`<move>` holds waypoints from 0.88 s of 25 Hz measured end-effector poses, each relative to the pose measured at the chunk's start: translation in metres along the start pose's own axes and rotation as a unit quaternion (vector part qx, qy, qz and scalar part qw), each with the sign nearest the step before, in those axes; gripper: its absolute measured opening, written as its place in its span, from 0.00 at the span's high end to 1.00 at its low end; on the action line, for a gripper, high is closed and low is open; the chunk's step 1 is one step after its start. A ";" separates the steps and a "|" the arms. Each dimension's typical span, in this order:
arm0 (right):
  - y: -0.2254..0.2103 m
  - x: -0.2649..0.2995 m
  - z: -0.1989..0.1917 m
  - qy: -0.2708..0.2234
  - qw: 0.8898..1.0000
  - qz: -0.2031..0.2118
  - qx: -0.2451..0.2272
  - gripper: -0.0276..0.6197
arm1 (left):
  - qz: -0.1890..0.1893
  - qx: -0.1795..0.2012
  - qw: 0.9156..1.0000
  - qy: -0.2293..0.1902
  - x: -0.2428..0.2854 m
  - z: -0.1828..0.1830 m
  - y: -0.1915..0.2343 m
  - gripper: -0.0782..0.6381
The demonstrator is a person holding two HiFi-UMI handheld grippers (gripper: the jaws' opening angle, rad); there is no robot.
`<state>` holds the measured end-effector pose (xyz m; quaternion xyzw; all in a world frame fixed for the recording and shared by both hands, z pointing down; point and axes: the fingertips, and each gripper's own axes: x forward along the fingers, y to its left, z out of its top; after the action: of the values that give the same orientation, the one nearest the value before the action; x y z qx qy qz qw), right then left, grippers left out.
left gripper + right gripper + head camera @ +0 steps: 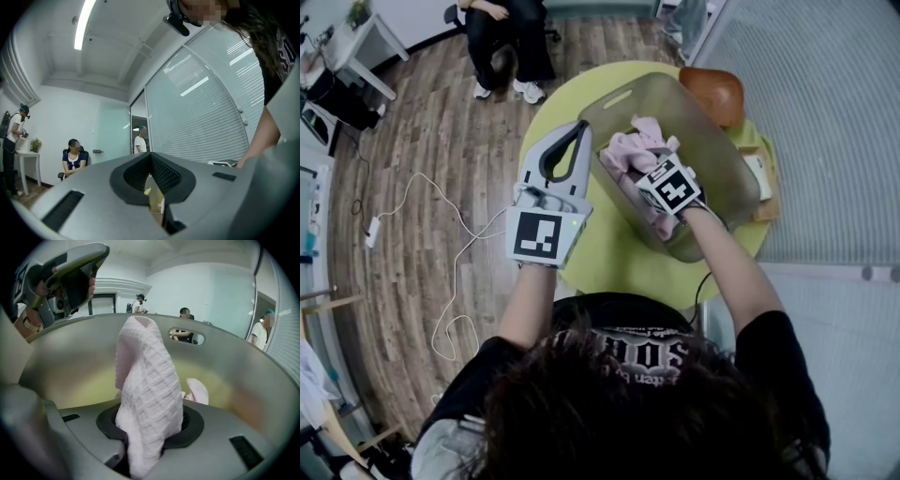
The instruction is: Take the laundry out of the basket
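A translucent grey basket stands on a round yellow-green table, with pink laundry inside it. My right gripper reaches down into the basket, its jaws shut on a pink waffle-knit cloth that stands up between the pads. Behind it rises the basket wall with a handle slot. More pink fabric lies lower in the basket. My left gripper hovers left of the basket, pointing away from me, jaws together with nothing in them.
A brown rounded object sits behind the basket and a small box lies to its right. A person sits in a chair beyond the table. A white cable trails over the wooden floor at left. A glass partition stands at right.
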<state>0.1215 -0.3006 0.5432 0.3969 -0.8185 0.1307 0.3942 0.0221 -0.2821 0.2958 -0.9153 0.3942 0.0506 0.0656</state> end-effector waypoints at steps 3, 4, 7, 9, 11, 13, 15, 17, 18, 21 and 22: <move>-0.004 -0.001 0.000 0.000 1.000 -0.001 0.013 0.71 | 0.000 0.000 1.000 0.001 0.000 0.000 -0.002 0.89; -0.005 -0.001 0.001 -0.003 1.000 0.003 0.021 0.73 | 0.000 0.000 1.000 0.001 0.000 0.000 -0.002 0.89; -0.006 -0.003 0.001 -0.014 0.999 0.011 0.048 0.78 | 0.000 0.002 1.000 0.002 -0.002 0.000 -0.004 0.89; -0.007 -0.004 0.001 -0.018 0.998 0.013 0.053 0.79 | 0.001 0.002 1.000 0.002 -0.003 0.000 -0.004 0.89; -0.008 -0.006 0.000 -0.019 0.998 0.016 0.054 0.79 | 0.003 0.003 1.000 0.002 -0.004 0.001 -0.005 0.89; -0.008 -0.008 -0.001 -0.020 0.998 0.019 0.055 0.79 | 0.004 0.005 1.000 0.002 -0.005 0.002 -0.006 0.89; -0.009 -0.010 0.000 -0.022 0.998 0.020 0.059 0.79 | 0.004 0.007 1.000 0.002 -0.007 0.003 -0.007 0.89; -0.009 -0.013 0.002 -0.028 0.997 0.019 0.063 0.79 | 0.005 0.007 1.000 0.002 -0.009 0.004 -0.008 0.89; -0.010 -0.015 0.004 -0.032 0.997 0.019 0.064 0.79 | 0.006 0.008 1.000 0.003 -0.009 0.004 -0.008 0.89; -0.009 -0.019 0.005 -0.040 0.997 0.019 0.066 0.79 | 0.006 0.010 1.000 0.004 -0.011 0.005 -0.012 0.89; -0.009 -0.020 0.005 -0.042 0.997 0.018 0.067 0.79 | 0.007 0.011 1.000 0.003 -0.011 0.006 -0.013 0.89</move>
<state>0.1332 -0.2979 0.5238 0.4131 -0.8306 0.1756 0.3295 0.0235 -0.2644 0.2926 -0.9119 0.4013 0.0438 0.0739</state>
